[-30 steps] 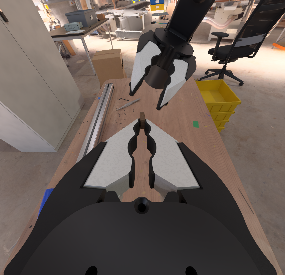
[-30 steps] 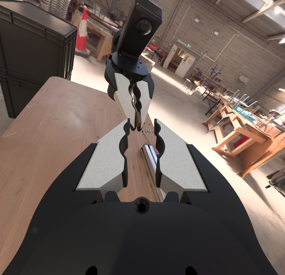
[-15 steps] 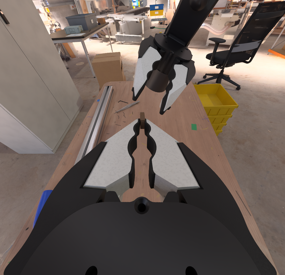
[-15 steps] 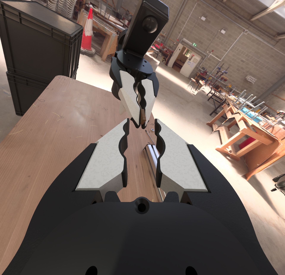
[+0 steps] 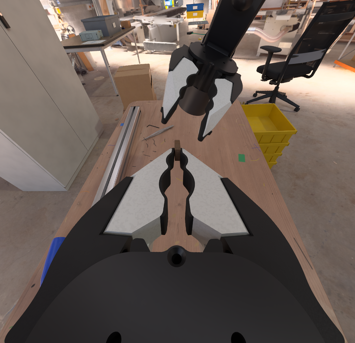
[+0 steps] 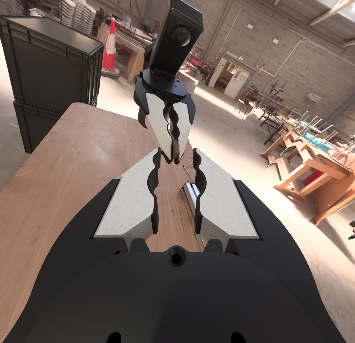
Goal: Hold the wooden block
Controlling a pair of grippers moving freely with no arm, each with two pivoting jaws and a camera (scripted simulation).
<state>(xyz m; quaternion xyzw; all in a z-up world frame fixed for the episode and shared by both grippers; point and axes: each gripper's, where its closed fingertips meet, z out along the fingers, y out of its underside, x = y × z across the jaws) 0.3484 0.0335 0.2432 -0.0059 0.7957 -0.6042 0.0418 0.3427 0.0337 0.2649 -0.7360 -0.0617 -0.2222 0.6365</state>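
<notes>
Item 1. My left claw [image 5: 177,151]: closed on the wooden block [image 5: 177,150], centre of the left wrist frame. The small brown block is pinched only at the very fingertips, standing on end and lifted clear of the counter [image 5: 221,176].

Item 2. My right claw [image 6: 176,151]: jaws apart, holding nothing. In the left wrist frame it hangs at upper centre, tips pointing down at the counter, near the block but apart from it.

Item 3. Loose items on the counter, upper left of the left wrist frame: tweezers [image 5: 158,132], a hex key [image 5: 152,126], a metal rail [image 5: 123,153] along the edge, scattered shavings.

Item 4. Risks, as I judge them. The grip is shallow, so a small slackening or a jolt could let the block slide out or pivot between the tips. If my right claw drifts closer, it could knock the block loose. A dropped block would land among the tweezers and shavings.
</notes>
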